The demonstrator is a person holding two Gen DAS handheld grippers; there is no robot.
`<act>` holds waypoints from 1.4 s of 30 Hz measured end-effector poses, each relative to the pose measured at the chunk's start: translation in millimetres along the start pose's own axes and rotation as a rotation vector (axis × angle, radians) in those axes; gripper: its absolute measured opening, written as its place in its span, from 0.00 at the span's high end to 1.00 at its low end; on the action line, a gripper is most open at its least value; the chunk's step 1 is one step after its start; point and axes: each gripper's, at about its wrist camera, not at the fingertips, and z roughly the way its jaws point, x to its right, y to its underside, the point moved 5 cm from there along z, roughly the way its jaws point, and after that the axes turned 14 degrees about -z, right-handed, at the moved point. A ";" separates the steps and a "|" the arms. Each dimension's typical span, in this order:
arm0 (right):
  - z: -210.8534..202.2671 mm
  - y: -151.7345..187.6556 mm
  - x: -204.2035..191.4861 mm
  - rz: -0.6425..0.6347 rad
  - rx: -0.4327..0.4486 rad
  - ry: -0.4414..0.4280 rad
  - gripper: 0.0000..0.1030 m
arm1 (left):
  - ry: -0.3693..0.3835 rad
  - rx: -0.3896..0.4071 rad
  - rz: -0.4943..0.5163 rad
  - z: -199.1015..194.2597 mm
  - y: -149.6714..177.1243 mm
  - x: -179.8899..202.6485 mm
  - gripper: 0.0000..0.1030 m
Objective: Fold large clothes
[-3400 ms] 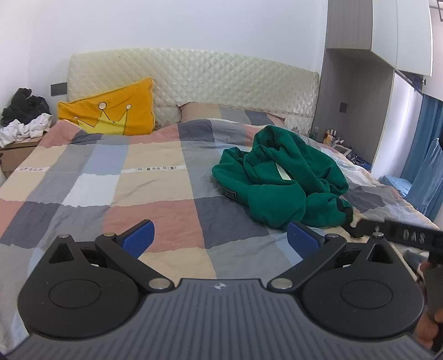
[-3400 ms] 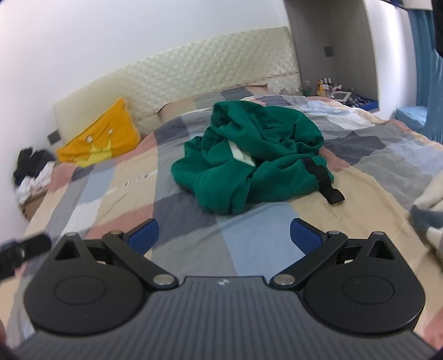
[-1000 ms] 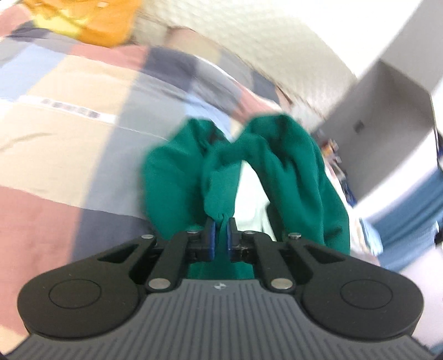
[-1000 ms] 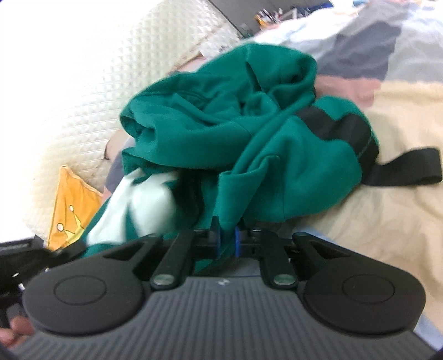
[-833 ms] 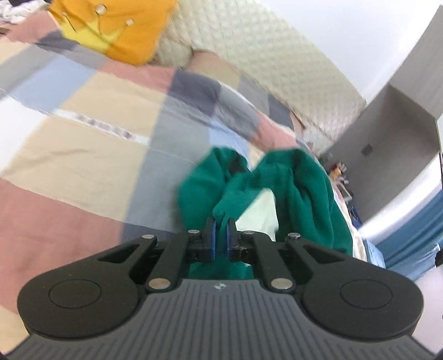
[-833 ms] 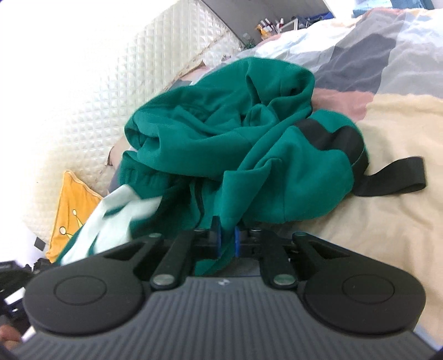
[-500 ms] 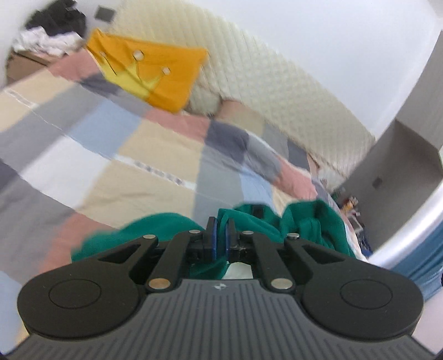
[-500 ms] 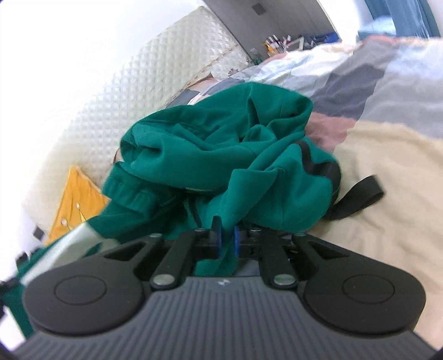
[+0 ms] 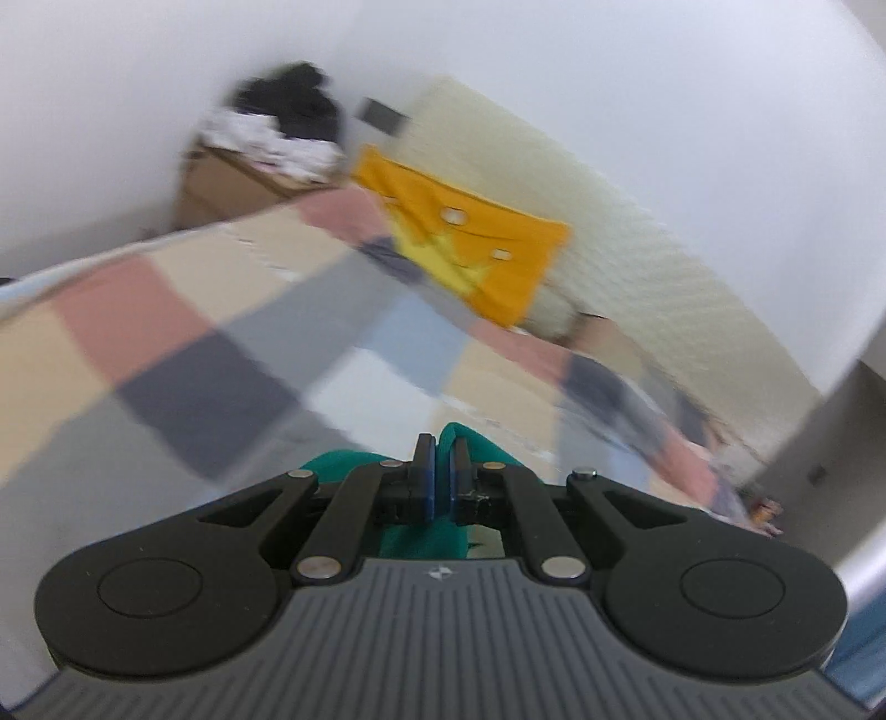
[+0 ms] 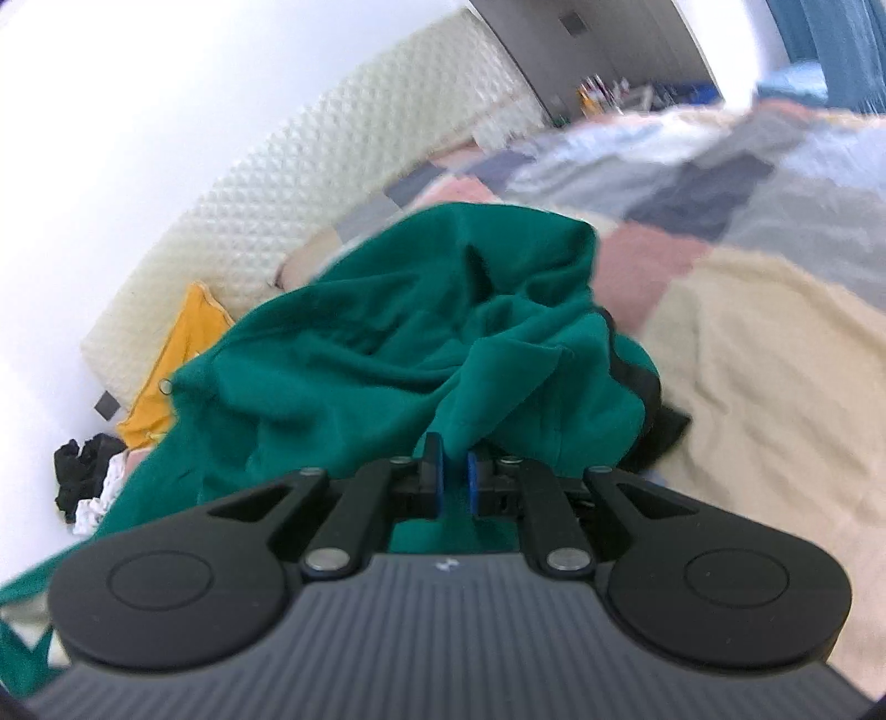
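A large green garment (image 10: 387, 343) is bunched and stretched over the patchwork bed cover (image 10: 775, 387). My right gripper (image 10: 454, 468) is shut on a fold of it near its front edge; a black strap (image 10: 659, 421) pokes out at its right side. My left gripper (image 9: 441, 471) is shut on another fold of the green garment (image 9: 470, 443), held above the bed; most of the cloth is hidden under the gripper body. The left wrist view is blurred.
A yellow crown pillow (image 9: 470, 243) leans on the quilted cream headboard (image 9: 664, 266). A cardboard box (image 9: 232, 183) with black and white clothes stands at the bed's far left corner. A grey cabinet (image 10: 581, 44) with small items is beside the headboard.
Both grippers closed on the green garment earlier. My left gripper has since swung up and left with its fold, spreading the garment wider; the right gripper keeps its hold.
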 end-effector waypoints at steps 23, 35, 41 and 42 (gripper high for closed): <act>21.9 23.2 20.7 0.206 -0.121 0.066 0.28 | -0.283 -0.221 0.151 75.5 39.2 -52.3 0.36; -9.0 -4.4 21.9 0.145 0.076 0.088 0.22 | 0.091 -0.321 0.251 52.7 120.4 81.0 0.30; 3.7 -2.8 12.5 0.101 0.039 0.027 0.22 | 0.270 -0.460 0.236 88.8 199.2 151.2 0.30; 6.6 -2.1 11.2 0.095 0.035 0.025 0.22 | 0.286 -0.480 0.231 95.2 209.6 159.4 0.30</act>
